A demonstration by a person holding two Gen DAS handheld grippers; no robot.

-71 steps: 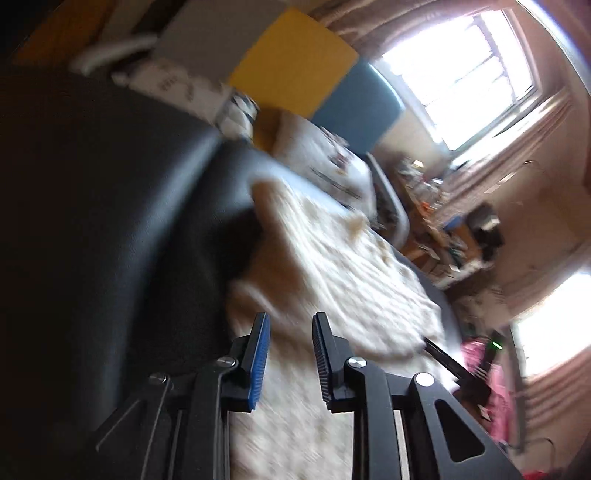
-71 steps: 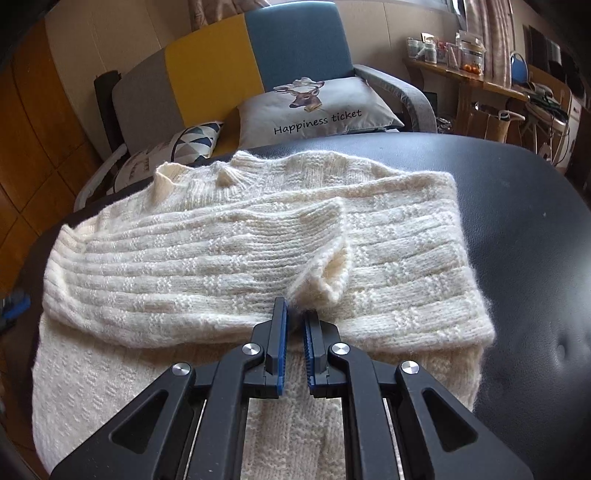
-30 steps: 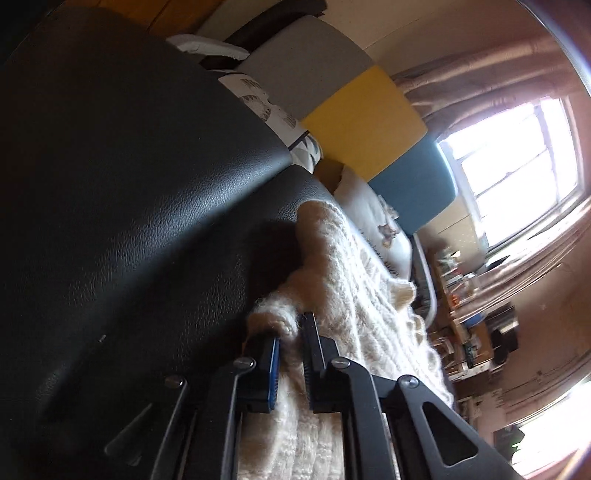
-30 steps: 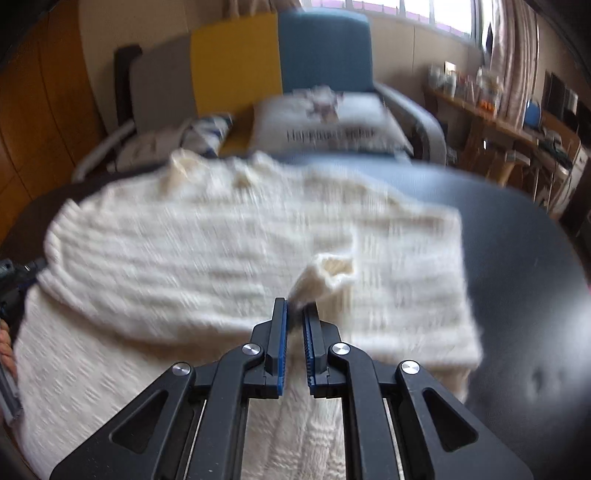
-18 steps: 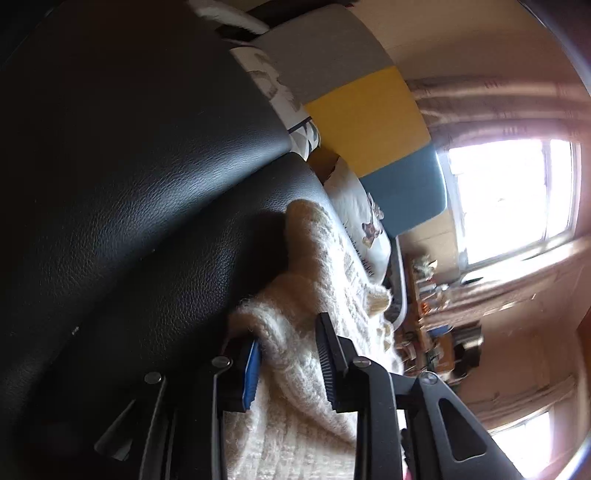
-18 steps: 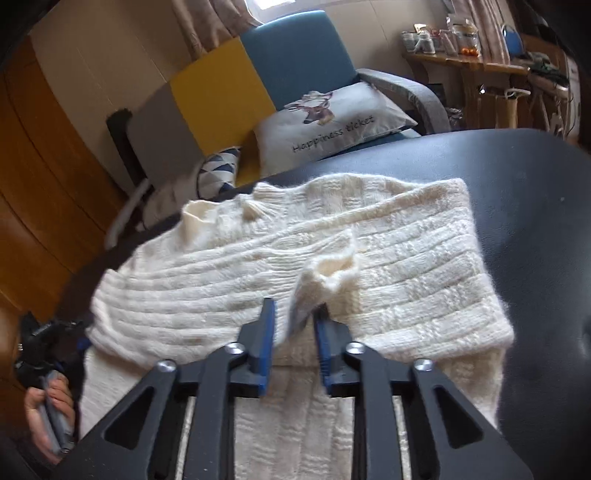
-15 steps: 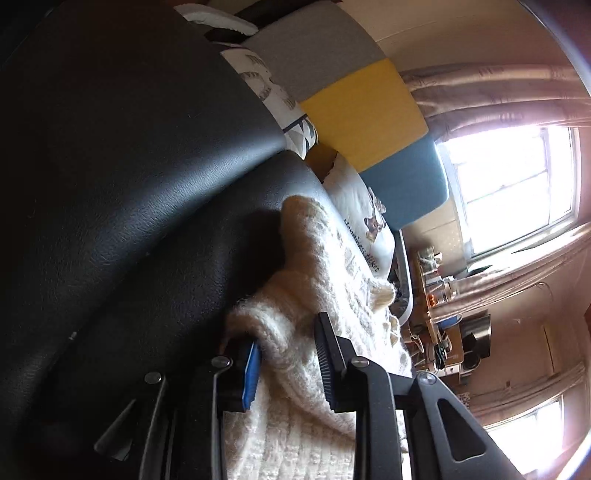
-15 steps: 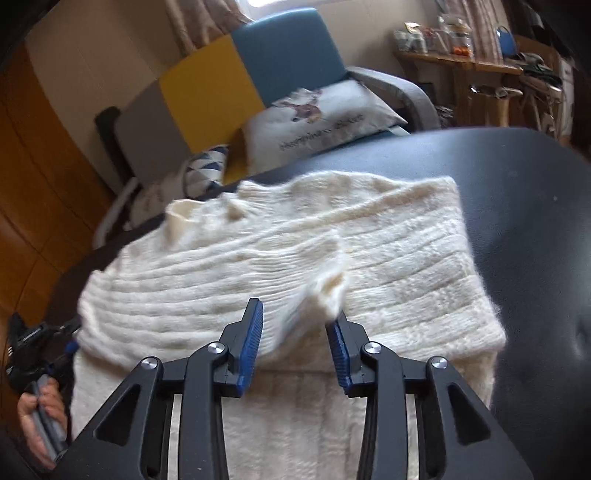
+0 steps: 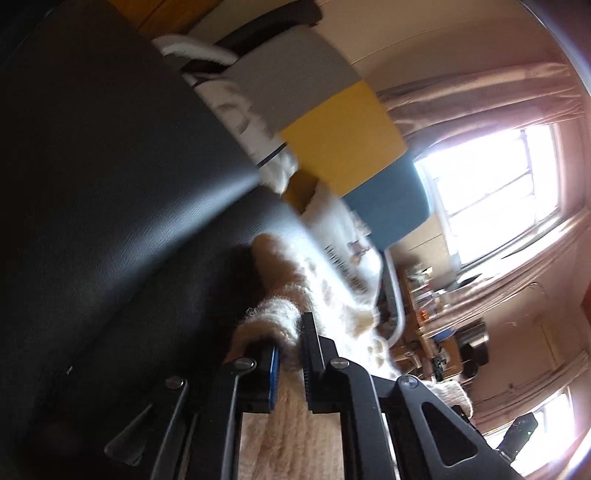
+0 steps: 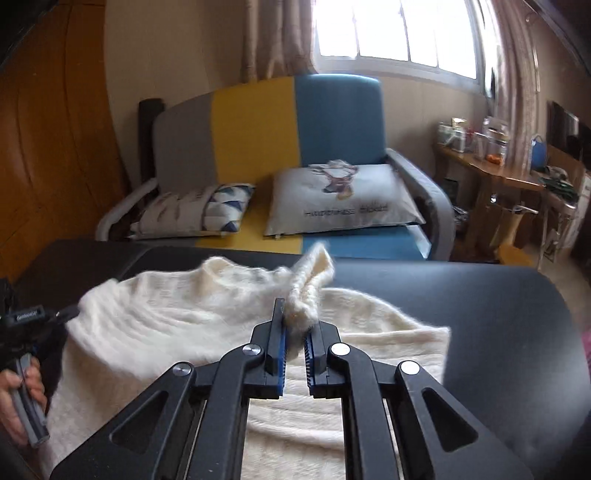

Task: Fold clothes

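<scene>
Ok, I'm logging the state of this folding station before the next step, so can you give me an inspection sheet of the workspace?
Surface: black padded table, bare around the garment.
Job's things: cream knit sweater lying partly folded, its sleeve cuff lifted off the body.
Clutter: nothing seen on the table.
Grippers: right gripper shut on the sleeve cuff; left gripper shut on the sweater's edge fold, held by a hand.
Cables: nothing seen.
Surroundings: grey, yellow and blue sofa with two cushions, a window with curtains, a cluttered wooden side table.
</scene>
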